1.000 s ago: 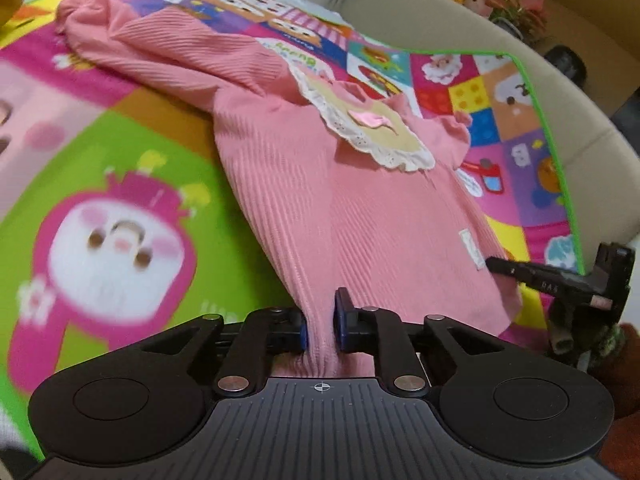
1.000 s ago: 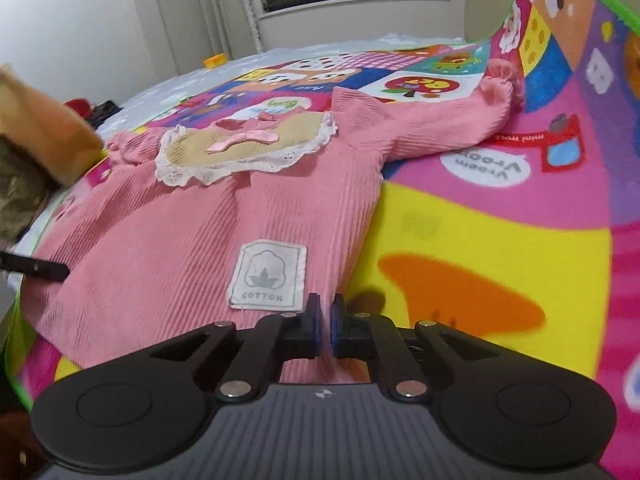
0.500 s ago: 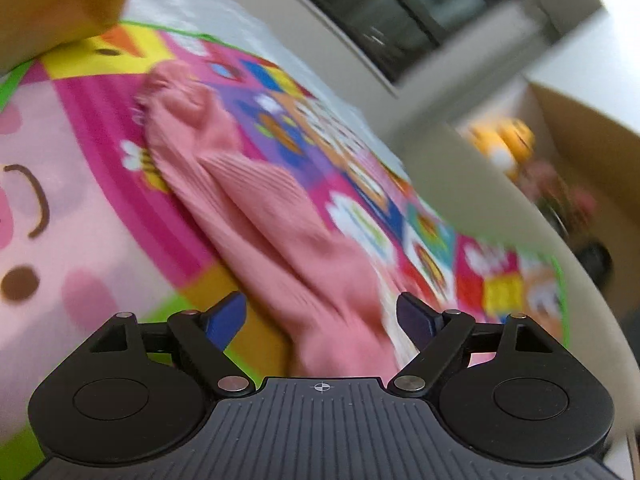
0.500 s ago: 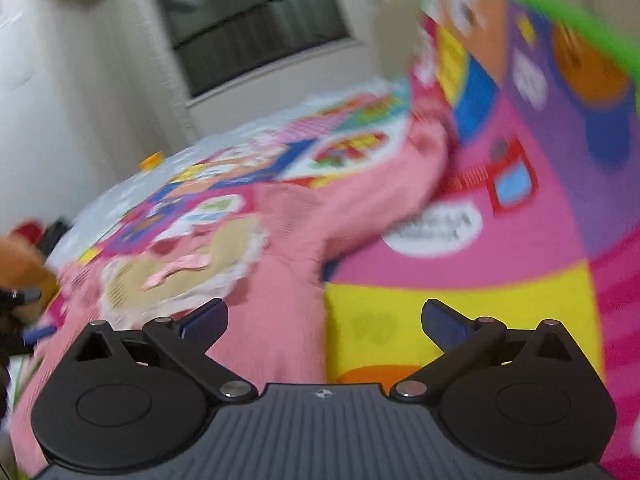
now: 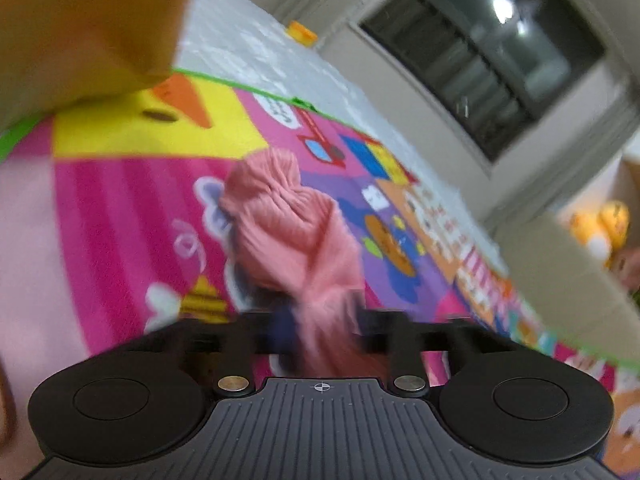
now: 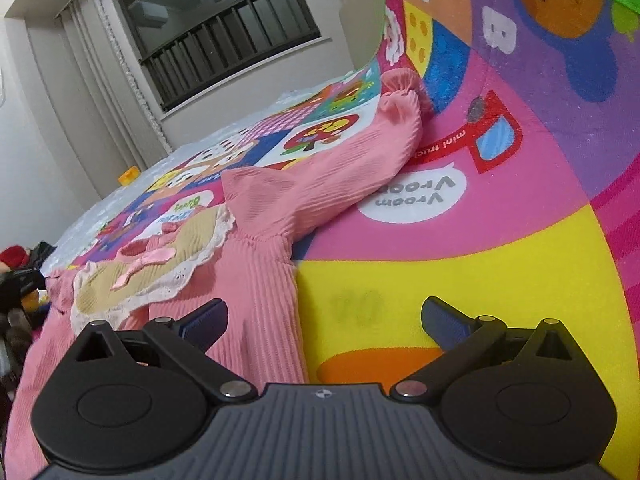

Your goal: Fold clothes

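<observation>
The pink top (image 6: pixel 256 264) lies flat on the play mat (image 6: pixel 460 280). The left claw (image 5: pixel 320 328), blurred, pinches a sleeve (image 5: pixel 288 232); the right claw (image 6: pixel 324 320) gapes wide, top at nine o'clock.

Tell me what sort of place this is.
Probably a room in a home, perhaps a child's play area: a colourful cartoon play mat covers the floor, a pink child's top lies on it, and a barred window sits behind.

Bright indoor light (left view motion-blurred)
</observation>
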Demonstrator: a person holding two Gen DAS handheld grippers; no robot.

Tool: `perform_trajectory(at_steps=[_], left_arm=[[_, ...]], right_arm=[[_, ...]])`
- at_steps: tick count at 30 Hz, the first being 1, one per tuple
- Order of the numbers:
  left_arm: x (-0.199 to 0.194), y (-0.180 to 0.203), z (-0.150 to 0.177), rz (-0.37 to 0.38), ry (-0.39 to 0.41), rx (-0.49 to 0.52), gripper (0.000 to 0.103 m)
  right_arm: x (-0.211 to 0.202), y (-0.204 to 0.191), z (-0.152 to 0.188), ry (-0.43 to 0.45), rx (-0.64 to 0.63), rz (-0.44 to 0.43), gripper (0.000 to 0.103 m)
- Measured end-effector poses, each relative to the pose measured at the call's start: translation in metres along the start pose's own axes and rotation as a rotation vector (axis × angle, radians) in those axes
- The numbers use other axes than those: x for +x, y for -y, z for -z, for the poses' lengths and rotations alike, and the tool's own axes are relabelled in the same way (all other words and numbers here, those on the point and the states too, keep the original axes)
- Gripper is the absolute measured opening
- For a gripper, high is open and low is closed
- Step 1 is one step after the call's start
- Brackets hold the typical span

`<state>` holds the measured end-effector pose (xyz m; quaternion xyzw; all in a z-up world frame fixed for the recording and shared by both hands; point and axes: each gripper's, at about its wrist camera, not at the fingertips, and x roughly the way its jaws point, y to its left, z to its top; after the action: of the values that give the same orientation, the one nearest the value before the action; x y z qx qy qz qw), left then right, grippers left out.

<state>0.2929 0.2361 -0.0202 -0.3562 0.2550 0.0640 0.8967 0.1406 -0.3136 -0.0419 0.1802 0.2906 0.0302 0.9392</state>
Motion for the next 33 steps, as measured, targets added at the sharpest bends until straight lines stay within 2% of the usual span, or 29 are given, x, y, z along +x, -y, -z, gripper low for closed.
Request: perform_trajectory(at_steps=[3,5,7,9,11,12,13,14,15,16,18,20,22,25,28,31,33], left_arm=[[-0.041,0.026,-0.021,0.025,0.139,0.149,0.008],[-0.076,0.031,-0.032,0.036,0.223,0.180,0.008],[-0.098,0.027,-0.035,0.006,0.250,0.195,0.008],[-0.108,0.015,-0.030,-0.051,0.216,0.239,0.009],[-0.115,0.001,-0.016,-0.084,0.139,0.263,0.030],[-0.120,-0.006,-0.009,-0.094,0.102,0.275,0.050],[-0.129,-0.011,0.002,-0.076,0.072,0.288,0.061],[-0.139,-0.011,0.014,-0.059,0.048,0.327,0.063],[-0.150,-0.011,0.026,-0.041,0.024,0.367,0.071],[-0.161,-0.011,0.038,-0.025,0.001,0.410,0.084],[-0.184,0.000,0.065,-0.009,-0.023,0.533,0.097],[-0.197,0.009,0.088,0.034,-0.042,0.604,0.099],[-0.209,0.017,0.111,0.078,-0.060,0.675,0.103],[-0.229,0.029,0.145,0.143,-0.088,0.781,0.103],[-0.248,0.042,0.180,0.210,-0.116,0.887,0.103],[-0.267,0.054,0.214,0.277,-0.144,0.992,0.103],[-0.274,0.064,0.236,0.311,-0.152,1.097,0.103]], right_arm=[[0.002,-0.005,0.001,0.000,-0.029,0.019,0.103],[0.003,-0.006,0.001,-0.005,-0.036,0.025,0.103],[0.003,-0.006,0.001,-0.010,-0.041,0.031,0.103],[0.005,-0.011,0.001,-0.023,-0.078,0.052,0.103],[0.008,-0.018,0.001,-0.040,-0.127,0.078,0.103],[0.008,-0.021,0.001,-0.047,-0.154,0.088,0.103],[0.008,-0.024,0.001,-0.052,-0.182,0.094,0.103],[0.007,-0.027,0.001,-0.057,-0.210,0.100,0.103],[0.004,-0.030,0.001,-0.059,-0.245,0.099,0.103],[-0.001,-0.035,0.002,-0.058,-0.287,0.089,0.103],[-0.023,-0.053,0.011,-0.001,-0.422,0.062,0.103],[-0.050,-0.075,0.026,0.066,-0.573,0.012,0.103],[-0.077,-0.097,0.051,0.098,-0.712,-0.097,0.103],[-0.102,-0.121,0.094,0.061,-0.852,-0.232,0.103],[-0.111,-0.137,0.130,0.027,-1.005,-0.270,0.103],[-0.107,-0.143,0.151,0.075,-1.139,-0.195,0.103],[-0.107,-0.147,0.142,0.174,-1.147,-0.105,0.093]])
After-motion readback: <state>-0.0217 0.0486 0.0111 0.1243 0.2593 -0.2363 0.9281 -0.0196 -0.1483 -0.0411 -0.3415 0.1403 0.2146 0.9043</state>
